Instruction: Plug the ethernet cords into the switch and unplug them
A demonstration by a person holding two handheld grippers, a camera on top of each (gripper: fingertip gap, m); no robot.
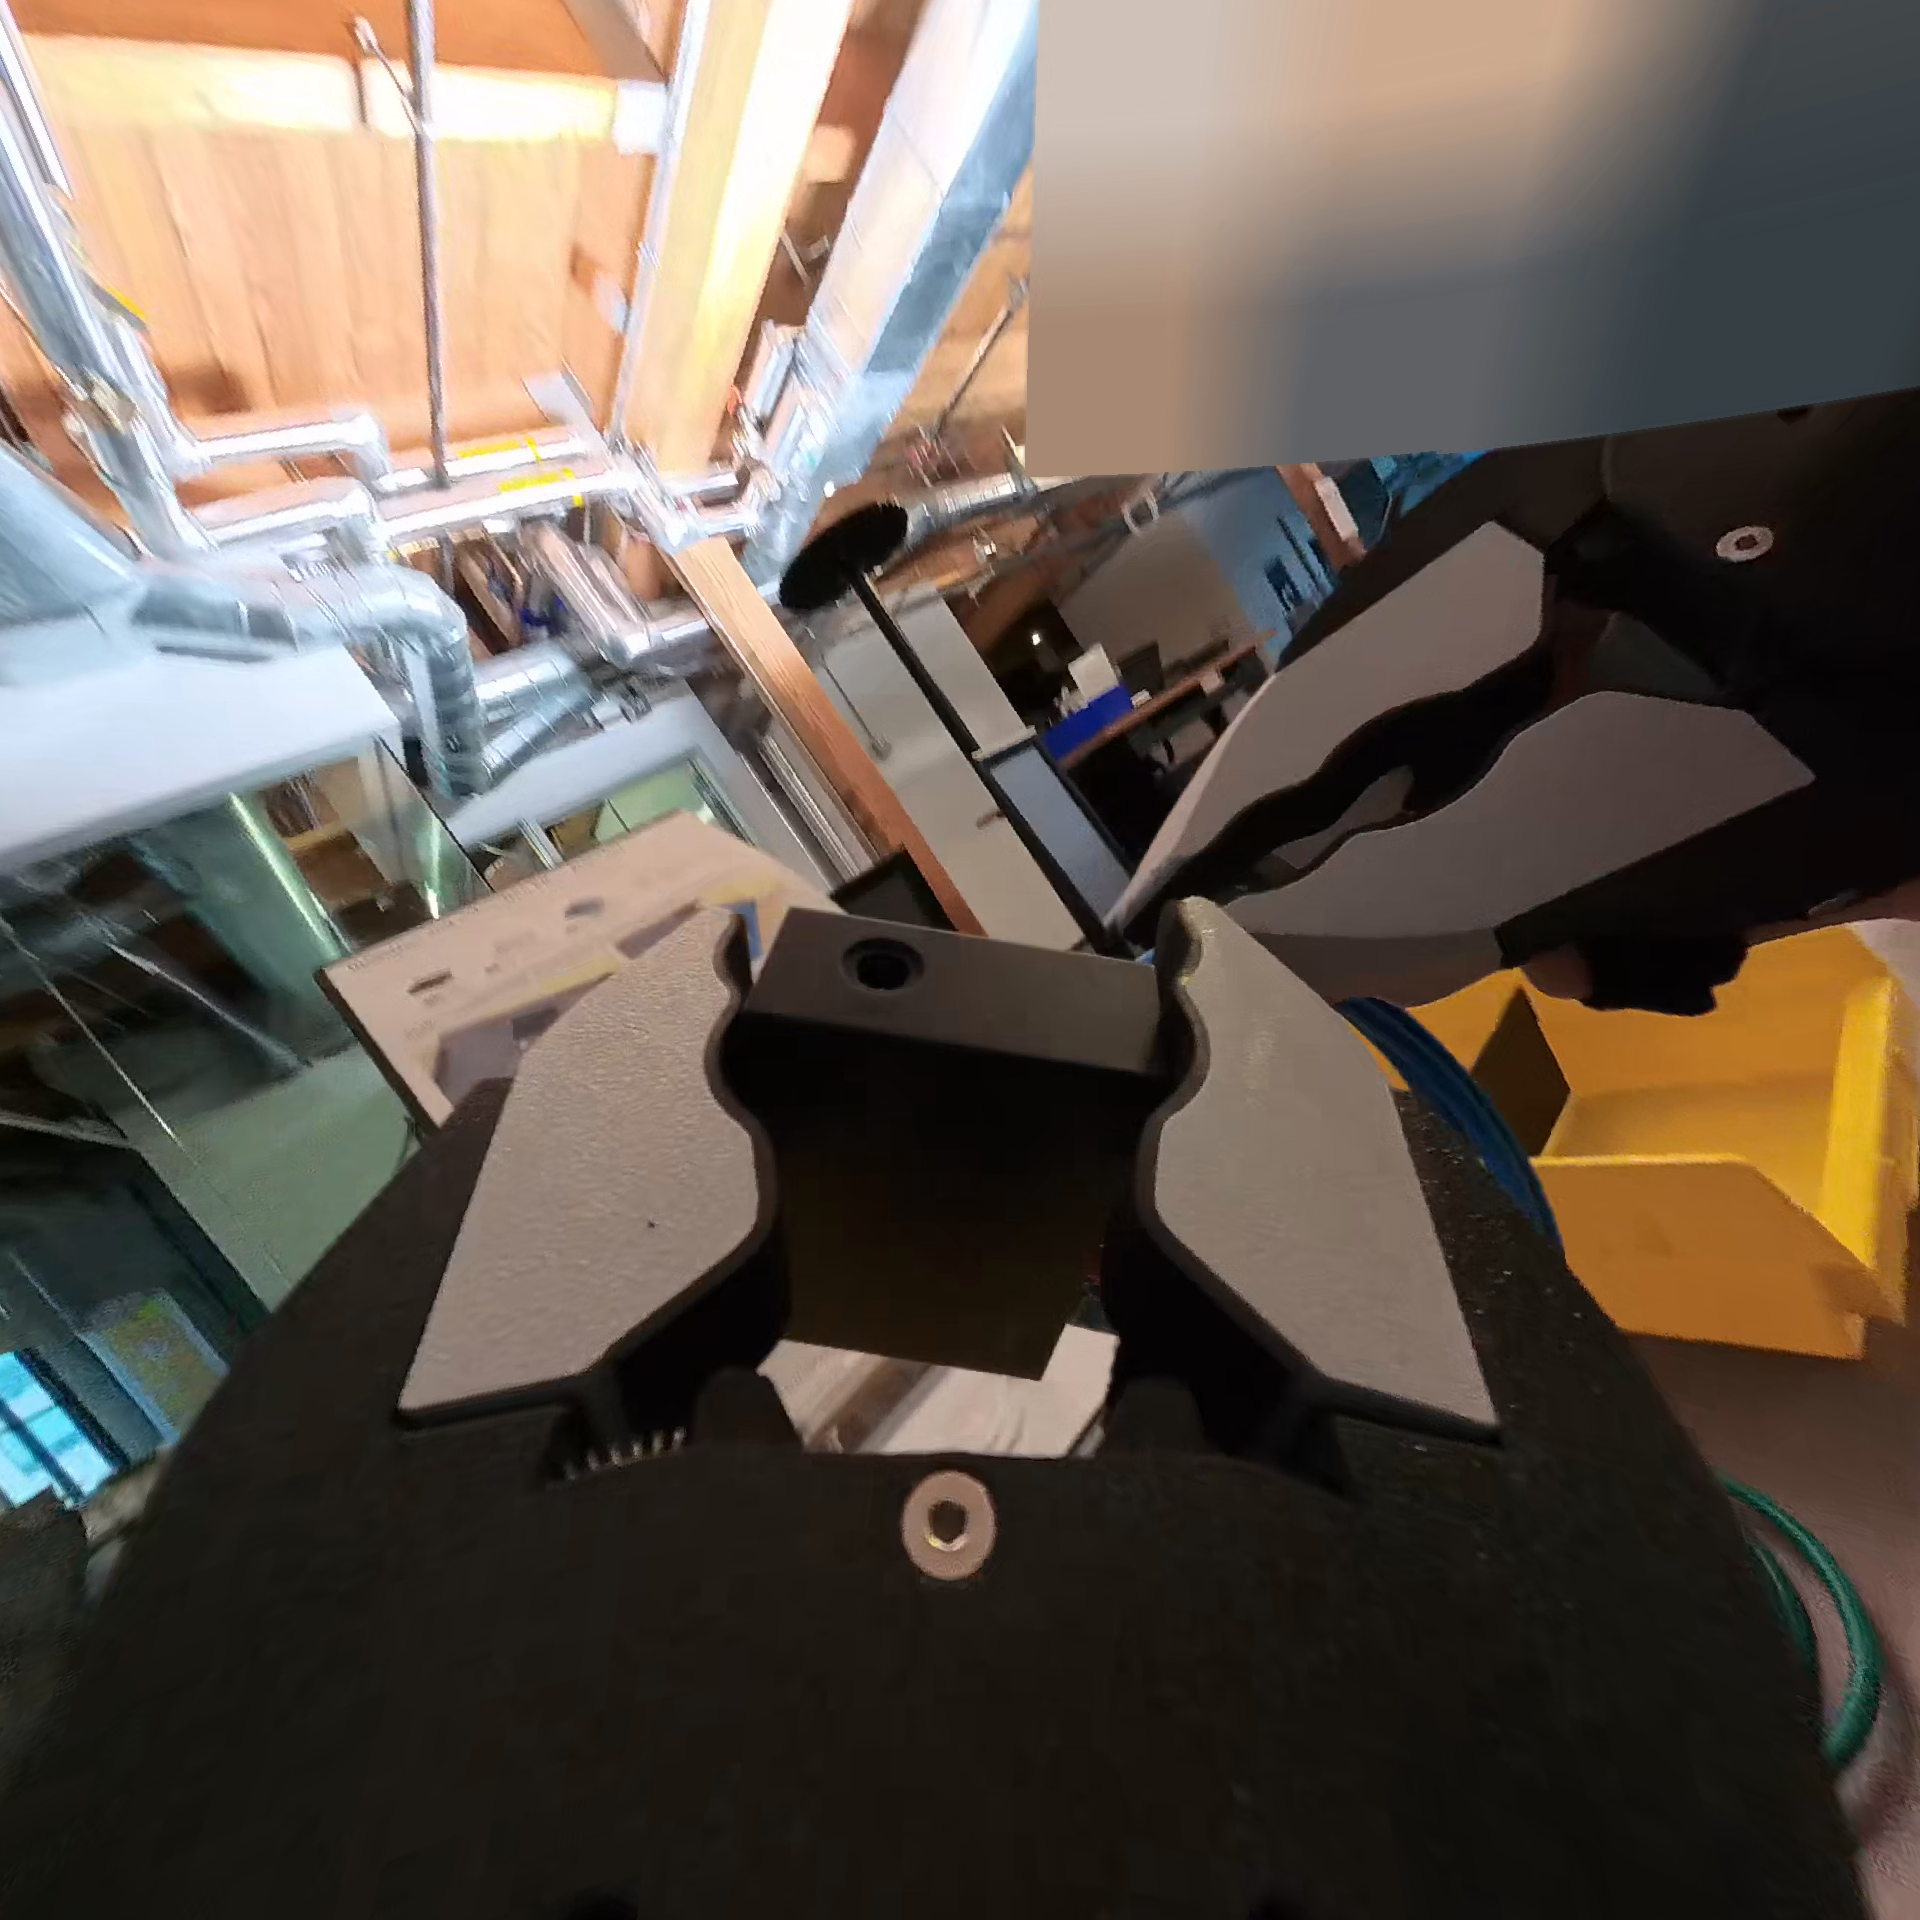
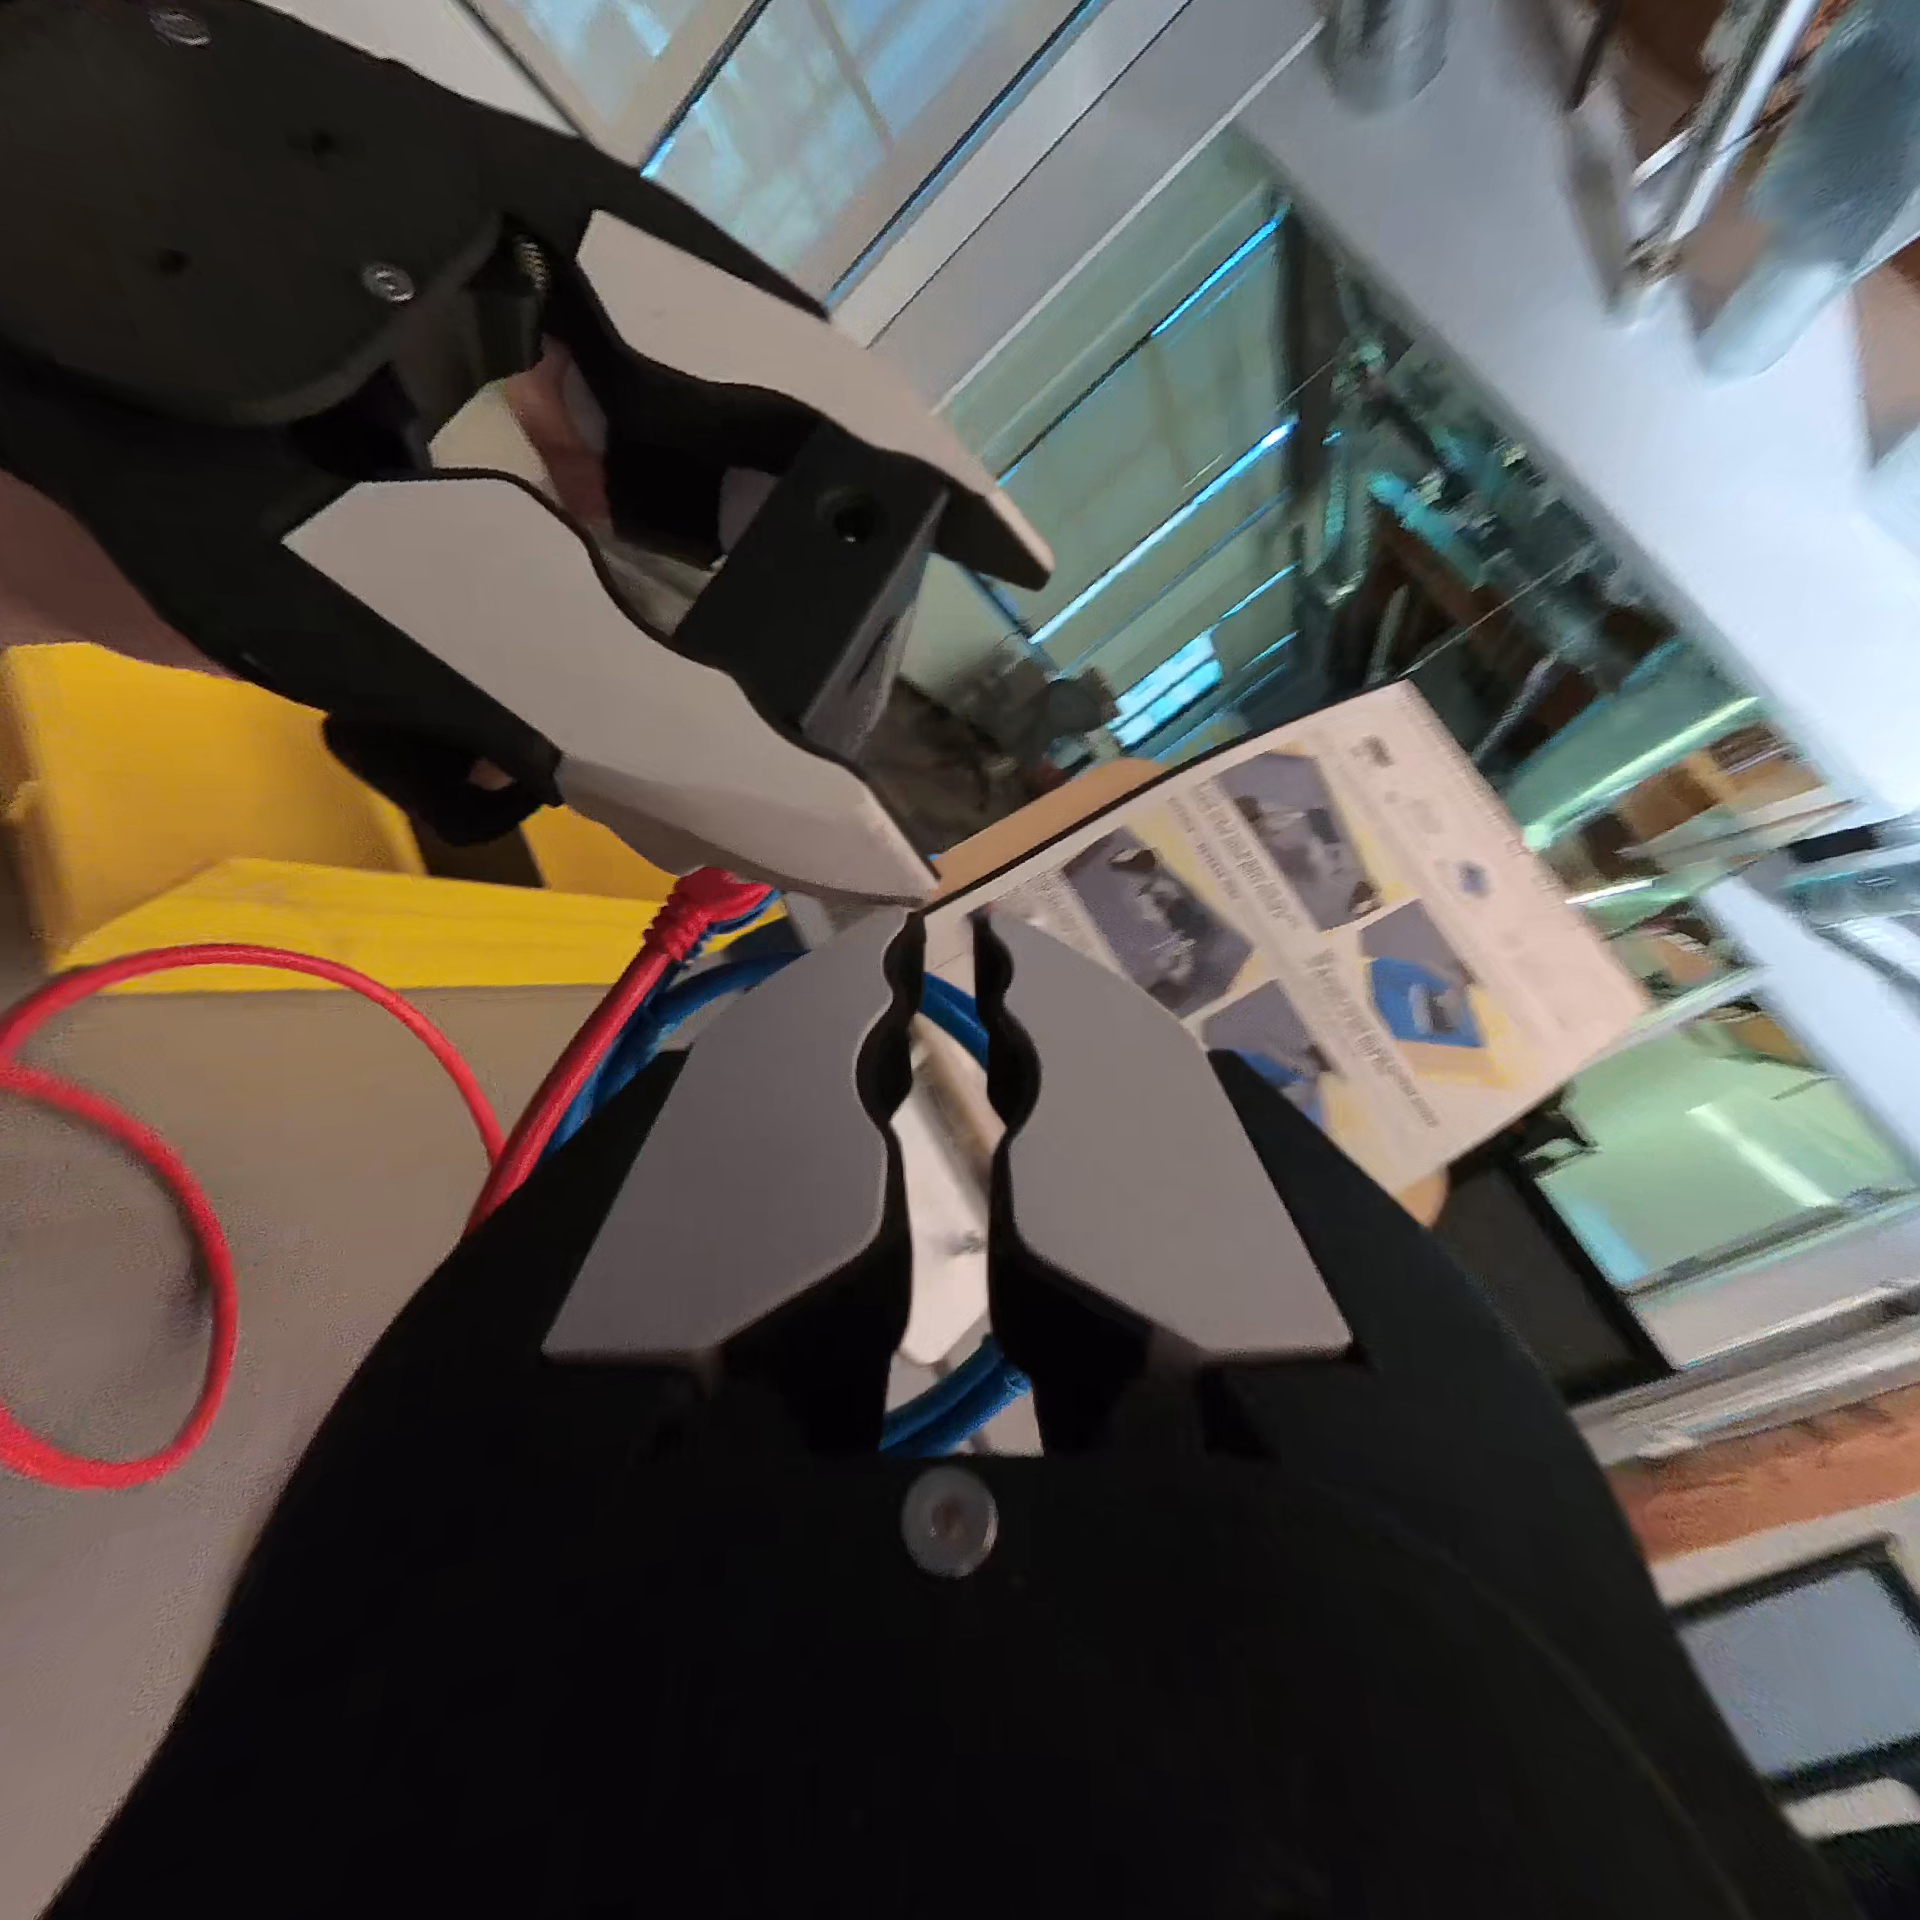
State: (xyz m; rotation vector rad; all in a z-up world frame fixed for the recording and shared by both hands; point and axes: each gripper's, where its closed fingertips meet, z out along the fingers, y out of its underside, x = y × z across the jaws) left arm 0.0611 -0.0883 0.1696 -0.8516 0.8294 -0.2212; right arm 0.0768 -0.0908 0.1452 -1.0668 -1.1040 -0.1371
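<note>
My left gripper (image 1: 956,935) is shut on a black box (image 1: 935,1122) with a round hole in its end face, held up off the table. No ports show on it. It also shows in the right wrist view (image 2: 810,592), in the left gripper (image 2: 971,732). My right gripper (image 2: 948,935) is nearly shut with a thin gap and nothing seen held; its tips are beside the left gripper's tip (image 1: 1195,883). A blue cord (image 2: 961,1013) runs behind its fingers. A red cord (image 2: 208,1195) loops on the table, its plug (image 2: 712,894) near the tips. A green cord (image 1: 1808,1652) lies at the right.
A yellow bin (image 1: 1714,1226) stands on the table to the right, also seen in the right wrist view (image 2: 208,769). A printed carton (image 2: 1351,935) stands just beyond the grippers. Glass walls, pipes and desks fill the background. Both views are tilted upward.
</note>
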